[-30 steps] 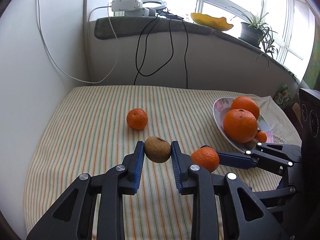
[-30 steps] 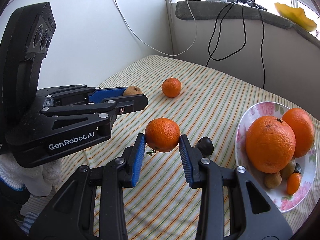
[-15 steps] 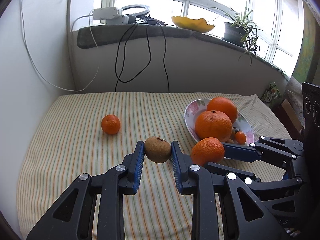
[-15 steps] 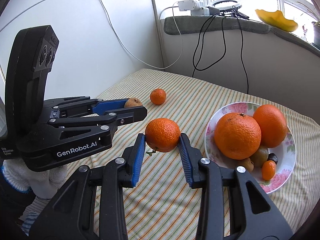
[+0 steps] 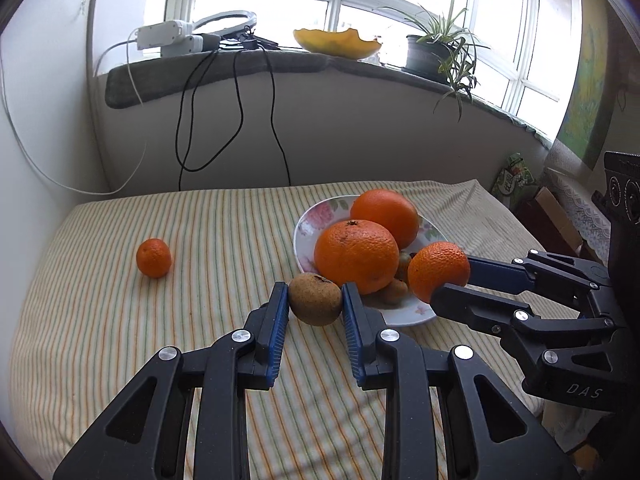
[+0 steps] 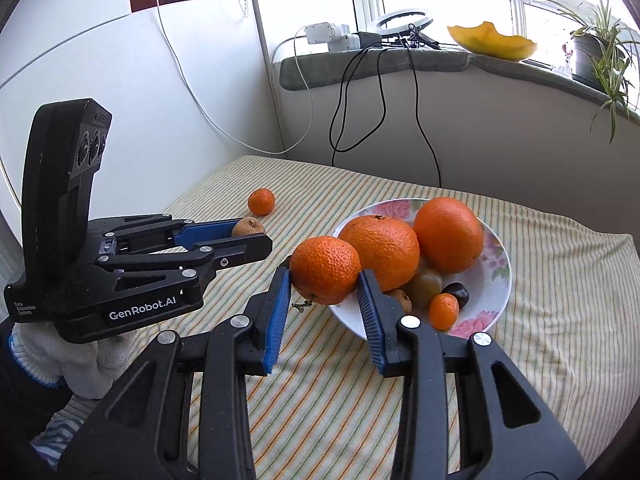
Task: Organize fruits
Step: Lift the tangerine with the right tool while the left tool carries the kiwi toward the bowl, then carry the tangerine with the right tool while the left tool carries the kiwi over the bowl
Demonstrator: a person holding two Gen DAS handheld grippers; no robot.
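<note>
Left wrist view: the left tool (image 5: 315, 304) is clamped on a brown fruit (image 5: 315, 299), its blue pads pressing both sides, and carries it clear of the striped cloth (image 5: 100, 320). Just ahead and slightly to the right of that tool sits a flowered plate (image 5: 310, 224) holding two big oranges (image 5: 356, 256), with smaller fruit tucked behind them. Off to the right, the right tool (image 5: 442, 276) reaches in from the side, closed around a tangerine (image 5: 439, 269) that hangs over the plate's near edge. Well to the left of the left tool, a lone small tangerine (image 5: 153, 257) rests on the cloth, apart from everything else.

Right wrist view: the right tool (image 6: 324, 284) grips the tangerine (image 6: 325, 270) between its pads, right at the plate's (image 6: 502, 264) rim, with the oranges (image 6: 380, 250) directly beyond it. Small fruit lies in the plate to the right of the fingers. To the left, the left tool (image 6: 250, 236) holds the brown fruit (image 6: 248, 227), and a gloved hand (image 6: 68, 356) shows beneath it. Farther ahead on the left lies the lone small tangerine (image 6: 261, 201).
</note>
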